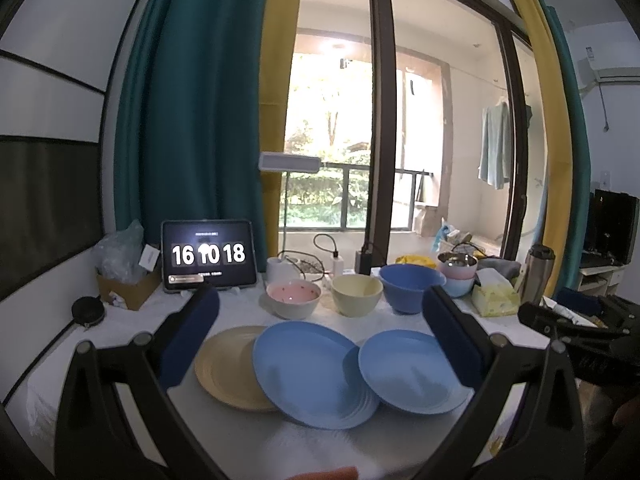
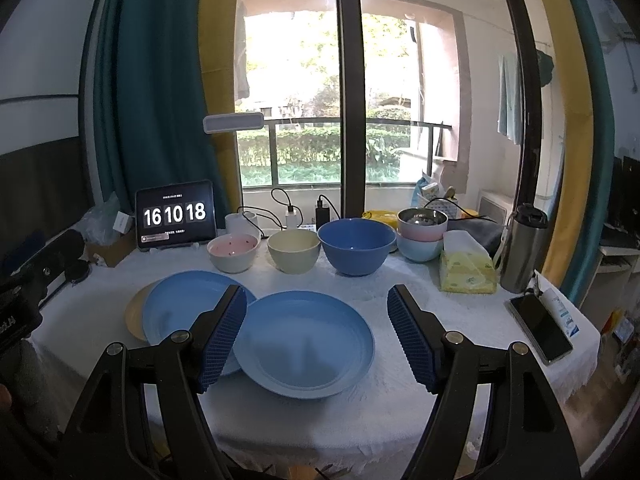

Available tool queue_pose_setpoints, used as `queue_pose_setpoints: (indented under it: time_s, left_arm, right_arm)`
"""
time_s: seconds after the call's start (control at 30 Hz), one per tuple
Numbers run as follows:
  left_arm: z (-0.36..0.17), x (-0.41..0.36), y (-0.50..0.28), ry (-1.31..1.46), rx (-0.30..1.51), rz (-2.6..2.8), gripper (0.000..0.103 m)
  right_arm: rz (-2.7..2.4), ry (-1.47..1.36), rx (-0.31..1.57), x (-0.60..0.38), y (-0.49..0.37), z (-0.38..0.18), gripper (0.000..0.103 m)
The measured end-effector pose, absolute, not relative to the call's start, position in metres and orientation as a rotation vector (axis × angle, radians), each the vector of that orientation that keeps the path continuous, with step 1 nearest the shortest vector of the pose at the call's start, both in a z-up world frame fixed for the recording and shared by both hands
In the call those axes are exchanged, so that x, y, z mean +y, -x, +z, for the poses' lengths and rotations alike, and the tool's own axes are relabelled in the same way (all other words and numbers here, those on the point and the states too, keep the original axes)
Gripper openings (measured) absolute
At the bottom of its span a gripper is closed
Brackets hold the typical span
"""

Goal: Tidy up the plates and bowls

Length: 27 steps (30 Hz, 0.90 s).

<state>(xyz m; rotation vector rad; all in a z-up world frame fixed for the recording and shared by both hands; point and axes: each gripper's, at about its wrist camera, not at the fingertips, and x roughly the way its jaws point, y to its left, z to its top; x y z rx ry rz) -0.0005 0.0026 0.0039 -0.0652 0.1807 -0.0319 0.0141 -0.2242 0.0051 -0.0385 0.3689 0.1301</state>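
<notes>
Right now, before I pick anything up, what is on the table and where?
plates: 3; two blue, one tan; front of table, overlapping, tan leftmost and lowest.
bowls: 3 in a row behind the plates; pink-lined, cream, dark blue.
stacked bowls: metal on pink on light blue; right of the row.
tablet clock: 1, black; back left.
tissue box: 1, yellow; right.
flask: 1, steel; far right.
phone: 1, black; right edge.
tablecloth: 1, white.
left hand-held gripper: open, empty, above the plates.
right hand-held gripper: open, empty, above the nearest blue plate.
</notes>
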Motion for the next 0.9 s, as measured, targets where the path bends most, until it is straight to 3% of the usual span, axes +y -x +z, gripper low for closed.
queue_pose_setpoints:
  time_s: [0.9]
  left_arm:
    - [-0.053,-0.049,-0.1,-0.021,0.432,-0.06,0.102]
  right_arm:
    - [0.089,-0.034,0.552,-0.268,-0.105,-0.046,0.076]
